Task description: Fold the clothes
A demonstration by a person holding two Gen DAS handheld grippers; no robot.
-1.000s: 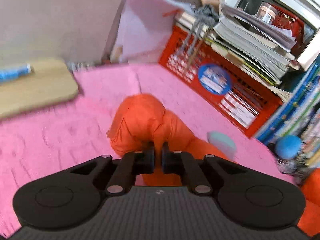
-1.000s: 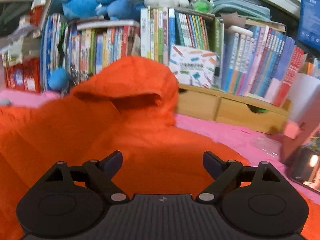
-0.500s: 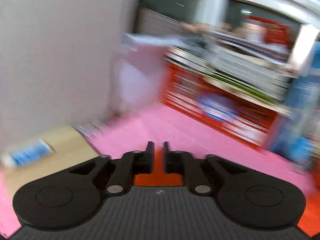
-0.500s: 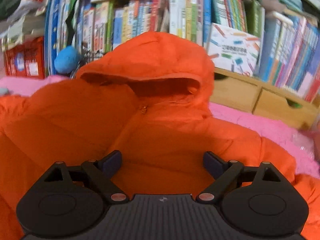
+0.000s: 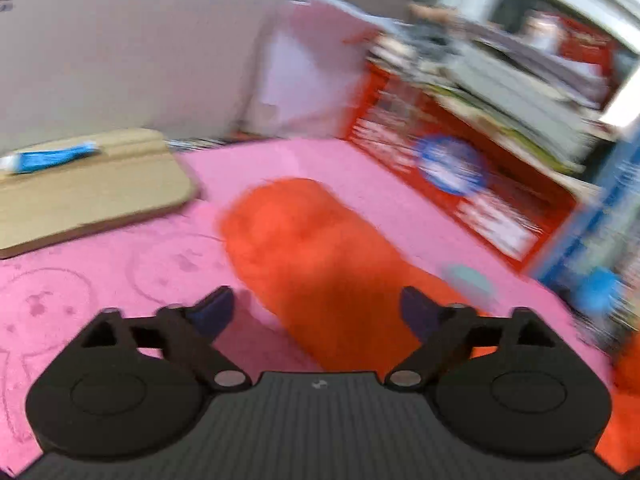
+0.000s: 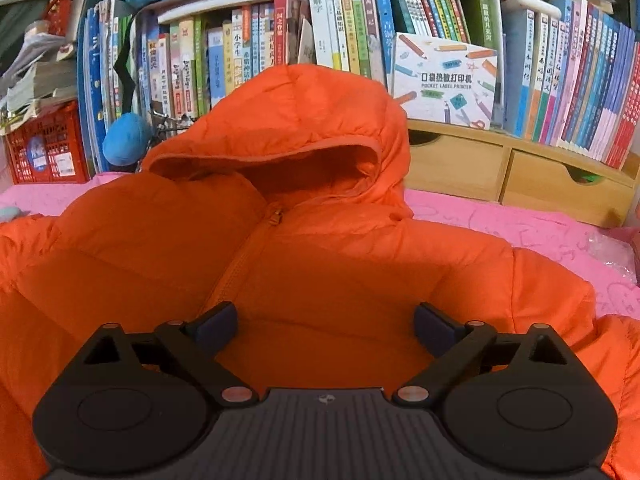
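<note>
My left tongs [image 5: 316,308] have just been opening, jaws now wide apart, nothing pinched; the jacket sleeve [image 5: 312,256] lies loose on the pink cover [image 5: 120,280] between and ahead of them. My right tongs [image 6: 326,322] have been spreading too, wide open, over the orange hooded jacket [image 6: 280,240], which lies flat, zip up, hood [image 6: 304,120] straight ahead. Red crate [image 6: 46,148] far left of right tongs; contents too blurred to tell. Wooden drawer box [image 6: 516,172] ahead right, books [image 6: 580,80] standing on it. White box [image 6: 444,80] reads "POCKET LABEL PRINTER". Board [image 5: 88,188] left of left tongs with blue tube [image 5: 48,158] on it.
</note>
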